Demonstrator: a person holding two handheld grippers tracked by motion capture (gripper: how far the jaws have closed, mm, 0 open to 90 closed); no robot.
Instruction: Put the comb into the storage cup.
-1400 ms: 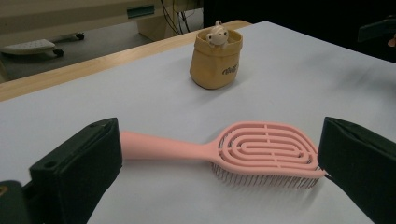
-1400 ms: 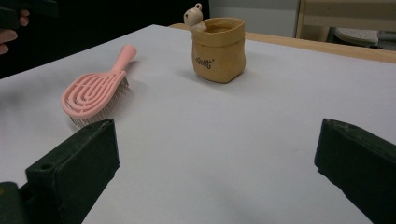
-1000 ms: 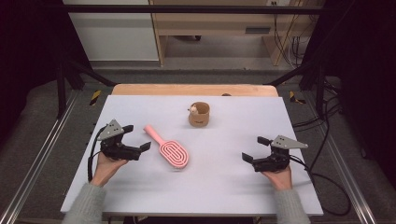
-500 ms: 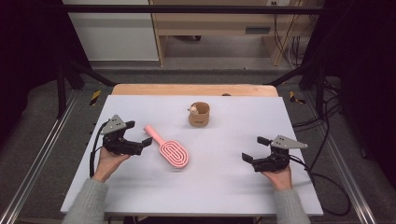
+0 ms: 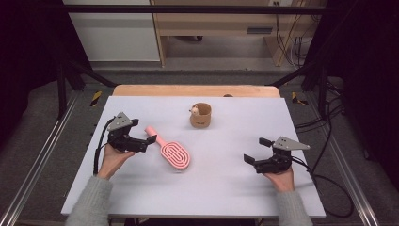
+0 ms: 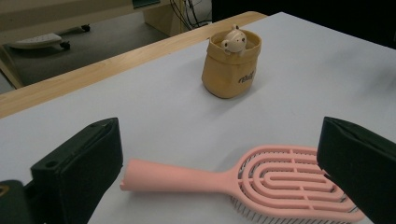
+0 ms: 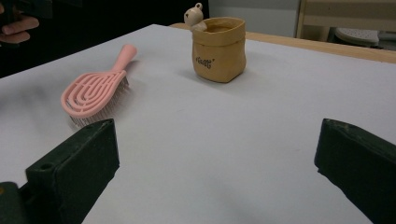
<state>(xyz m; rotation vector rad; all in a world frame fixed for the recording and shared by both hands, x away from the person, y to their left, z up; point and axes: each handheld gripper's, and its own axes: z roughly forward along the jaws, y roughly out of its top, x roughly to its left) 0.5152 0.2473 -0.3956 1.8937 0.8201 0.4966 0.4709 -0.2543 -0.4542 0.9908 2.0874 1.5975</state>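
Small dark script lettering on the tan pouch [image 7: 218, 49], on its front below the rim; too small and blurred to read with any certainty.

Overhead looks down; both low views share the hairbrush [image 6: 261, 179].

The left gripper [image 5: 143, 132] sits at the left of the high view, jaws spread wide and aimed right, held from below by the left hand [image 5: 112, 157] on a grey-sleeved forearm. The right gripper [image 5: 257, 150] sits low at the right, jaws also wide apart and aimed left, with the right hand [image 5: 278, 179] behind it.
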